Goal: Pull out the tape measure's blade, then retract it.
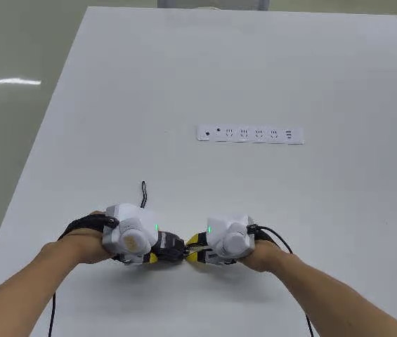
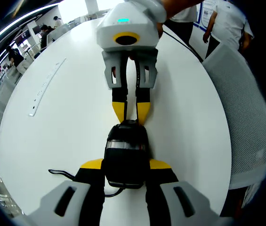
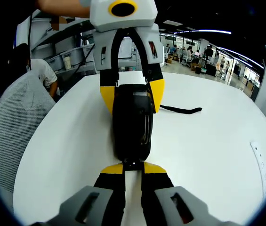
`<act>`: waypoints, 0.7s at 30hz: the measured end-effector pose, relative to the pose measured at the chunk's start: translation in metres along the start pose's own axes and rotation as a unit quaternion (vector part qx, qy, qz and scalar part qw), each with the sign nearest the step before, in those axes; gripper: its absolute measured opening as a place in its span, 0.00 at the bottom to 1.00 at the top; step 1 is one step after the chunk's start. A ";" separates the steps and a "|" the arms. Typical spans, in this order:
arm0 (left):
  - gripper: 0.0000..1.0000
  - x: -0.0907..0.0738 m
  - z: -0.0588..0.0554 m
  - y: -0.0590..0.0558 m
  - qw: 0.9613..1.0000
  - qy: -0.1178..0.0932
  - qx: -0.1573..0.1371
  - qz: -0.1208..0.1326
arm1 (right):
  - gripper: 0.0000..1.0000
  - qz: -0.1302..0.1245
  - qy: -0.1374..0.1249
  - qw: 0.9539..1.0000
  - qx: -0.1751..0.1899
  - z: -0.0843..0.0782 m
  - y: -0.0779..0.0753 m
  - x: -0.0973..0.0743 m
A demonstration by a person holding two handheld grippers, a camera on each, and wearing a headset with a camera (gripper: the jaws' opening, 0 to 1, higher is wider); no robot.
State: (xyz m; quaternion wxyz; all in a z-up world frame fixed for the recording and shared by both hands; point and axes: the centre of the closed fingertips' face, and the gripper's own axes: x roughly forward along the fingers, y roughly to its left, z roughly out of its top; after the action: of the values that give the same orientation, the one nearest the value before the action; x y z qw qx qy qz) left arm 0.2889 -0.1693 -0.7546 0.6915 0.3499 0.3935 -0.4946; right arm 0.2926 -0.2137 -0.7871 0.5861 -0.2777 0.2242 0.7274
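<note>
A black tape measure (image 1: pixel 173 247) lies on the white table (image 1: pixel 254 70) near its front edge, between the two grippers, which face each other. My left gripper (image 1: pixel 161 248) is shut on the tape measure's body (image 2: pixel 125 155), one yellow fingertip (image 2: pixel 92 165) on each side. My right gripper (image 1: pixel 192 248) is shut on the blade's end hook (image 3: pixel 132 165) at the case mouth. In the left gripper view the right gripper (image 2: pixel 130 113) comes in from the top, its tips at the case front. Almost no blade shows outside the case. The black wrist strap (image 1: pixel 143 193) trails away on the table.
A white power strip (image 1: pixel 249 134) lies flat at mid-table, beyond the grippers. A grey mesh chair (image 2: pixel 245 108) stands by the table's edge. People stand in the room behind (image 2: pixel 227 19). Black cables (image 1: pixel 282 242) run from the grippers toward the front edge.
</note>
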 end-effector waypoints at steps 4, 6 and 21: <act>0.29 0.000 0.000 0.000 1.000 0.000 0.000 0.000 | 0.09 0.001 0.000 1.000 0.001 -0.001 0.000 -0.002; 0.29 0.000 0.000 0.000 1.000 0.000 -0.001 0.000 | 0.09 0.000 0.000 1.000 0.001 -0.002 0.000 -0.002; 0.29 0.000 0.001 0.000 1.000 -0.003 -0.002 -0.001 | 0.09 -0.001 0.003 1.000 0.009 -0.008 0.000 -0.010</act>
State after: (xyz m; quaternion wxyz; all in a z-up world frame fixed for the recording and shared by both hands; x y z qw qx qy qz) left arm 0.2890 -0.1702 -0.7544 0.6925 0.3467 0.3927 -0.4961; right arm 0.2950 -0.2264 -0.7859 0.5884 -0.2748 0.2322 0.7241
